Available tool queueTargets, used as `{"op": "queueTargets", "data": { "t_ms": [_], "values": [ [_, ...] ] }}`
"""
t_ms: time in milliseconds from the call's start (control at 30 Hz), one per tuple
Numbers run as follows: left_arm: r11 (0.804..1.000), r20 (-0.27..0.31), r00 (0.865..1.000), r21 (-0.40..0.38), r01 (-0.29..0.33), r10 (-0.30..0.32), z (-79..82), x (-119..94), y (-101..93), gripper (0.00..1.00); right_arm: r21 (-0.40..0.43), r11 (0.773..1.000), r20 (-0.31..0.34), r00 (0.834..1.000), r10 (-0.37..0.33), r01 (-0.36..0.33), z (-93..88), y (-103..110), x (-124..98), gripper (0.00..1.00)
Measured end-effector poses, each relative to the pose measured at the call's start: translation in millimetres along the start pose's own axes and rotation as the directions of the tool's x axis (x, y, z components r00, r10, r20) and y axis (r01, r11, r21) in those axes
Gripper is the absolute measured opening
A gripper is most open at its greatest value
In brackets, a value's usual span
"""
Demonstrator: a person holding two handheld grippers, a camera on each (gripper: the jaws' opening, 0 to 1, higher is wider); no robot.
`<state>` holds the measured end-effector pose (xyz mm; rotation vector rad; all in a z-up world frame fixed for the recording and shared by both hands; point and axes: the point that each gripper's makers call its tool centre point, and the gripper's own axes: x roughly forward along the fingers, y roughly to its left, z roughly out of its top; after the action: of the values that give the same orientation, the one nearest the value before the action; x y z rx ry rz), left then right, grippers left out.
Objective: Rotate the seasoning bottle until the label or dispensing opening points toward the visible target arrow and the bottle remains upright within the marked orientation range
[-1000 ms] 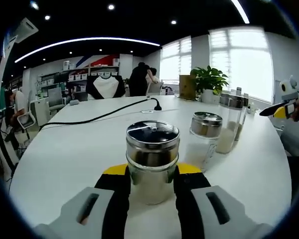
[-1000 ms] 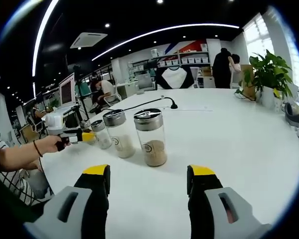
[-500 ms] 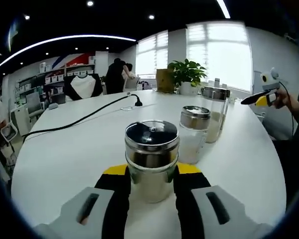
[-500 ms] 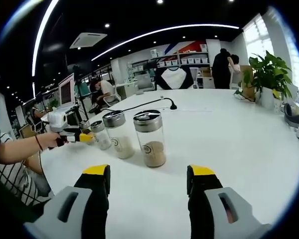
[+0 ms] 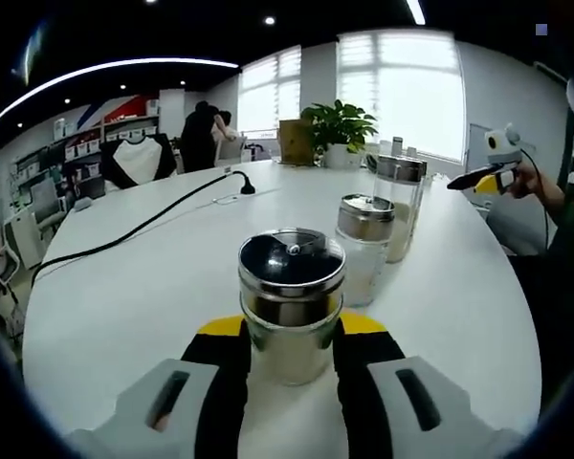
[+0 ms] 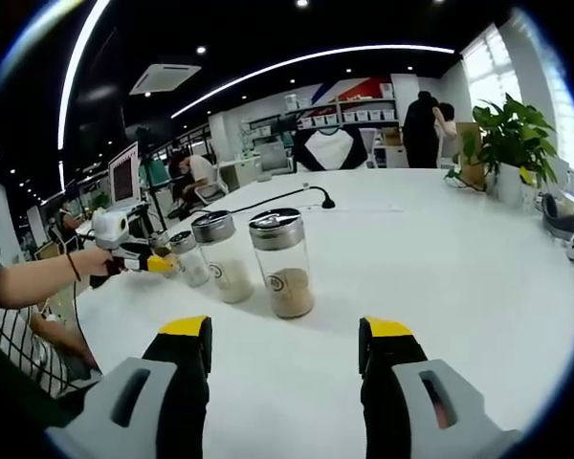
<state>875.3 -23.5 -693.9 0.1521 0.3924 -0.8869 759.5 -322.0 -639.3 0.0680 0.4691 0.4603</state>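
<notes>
Left tool (image 5: pixel 291 356) clamped on short glass seasoning bottle with steel lid (image 5: pixel 291 298), upright on white worktop (image 5: pixel 143 277); right tool (image 6: pixel 283 356) released, empty. Glass: rigid, smooth, likely slippery, breakable; lower-body grip suits rotation

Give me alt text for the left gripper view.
The left claw grips a steel-lidded bottle upright on a white table. Two more bottles stand behind it, with a cable and a plant beyond.

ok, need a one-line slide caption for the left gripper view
Left tongs shut on a steel-lidded seasoning bottle standing upright on the white table, two more shakers lined up behind it.
</notes>
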Motion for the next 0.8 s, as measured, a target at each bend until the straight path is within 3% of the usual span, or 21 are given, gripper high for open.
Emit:
{"op": "queueTargets", "data": {
  "t_ms": [67, 133, 200, 267, 367, 500, 533, 600, 700, 800],
  "values": [
    [1.000, -0.010, 1.000, -0.019, -0.017, 0.017, -0.3, 0.3, 1.0, 0.36, -0.002, 1.000, 0.001, 1.000, 0.003, -0.003, 0.7, 1.1, -0.4, 0.62],
    [1.000, -0.023, 0.999, 0.012, -0.022, 0.022, -1.3, -0.3, -0.2, 0.36, -0.004, 1.000, 0.003, 1.000, 0.004, -0.004, 1.4, 1.2, -0.7, 0.62],
    [0.999, -0.031, 0.998, 0.010, -0.049, 0.050, -3.8, -1.2, 4.2, 0.44, -0.003, 1.000, 0.002, 1.000, 0.000, 0.000, 1.3, 0.3, -0.5, 0.62],
    [0.997, -0.017, 0.997, -0.012, -0.072, 0.072, -3.0, -5.5, 4.4, 0.55, -0.002, 1.000, 0.000, 1.000, -0.001, 0.001, 1.0, 0.4, -0.4, 0.62],
    [0.992, 0.018, 0.992, -0.031, -0.125, 0.125, 1.2, -14.9, 5.5, 0.56, -0.002, 1.000, 0.002, 1.000, 0.001, -0.001, 1.1, 1.6, -0.9, 0.62],
    [0.976, 0.081, 0.975, -0.079, -0.201, 0.207, 9.4, -25.7, 7.6, 0.61, -0.005, 1.000, -0.009, 1.000, 0.001, -0.001, -2.4, 1.9, 0.4, 0.62],
    [0.967, 0.107, 0.964, -0.096, -0.235, 0.244, 12.5, -28.8, 10.7, 0.61, -0.004, 1.000, -0.011, 1.000, 0.002, -0.002, -2.8, 2.0, 0.7, 0.62],
    [0.961, 0.122, 0.958, -0.134, -0.242, 0.259, 13.0, -30.7, 10.1, 0.61, -0.006, 1.000, -0.012, 1.000, 0.004, -0.004, -2.8, 2.6, 1.1, 0.62],
    [0.950, 0.110, 0.952, -0.157, -0.269, 0.287, 10.9, -33.7, 8.1, 0.62, -0.011, 1.000, -0.010, 1.000, 0.006, -0.006, -1.4, 3.1, 1.3, 0.62],
    [0.922, 0.096, 0.941, -0.251, -0.294, 0.326, 6.9, -35.1, 6.5, 0.61, -0.015, 1.000, -0.011, 1.000, 0.009, -0.010, -0.4, 3.3, 1.3, 0.62]
  ]
}}
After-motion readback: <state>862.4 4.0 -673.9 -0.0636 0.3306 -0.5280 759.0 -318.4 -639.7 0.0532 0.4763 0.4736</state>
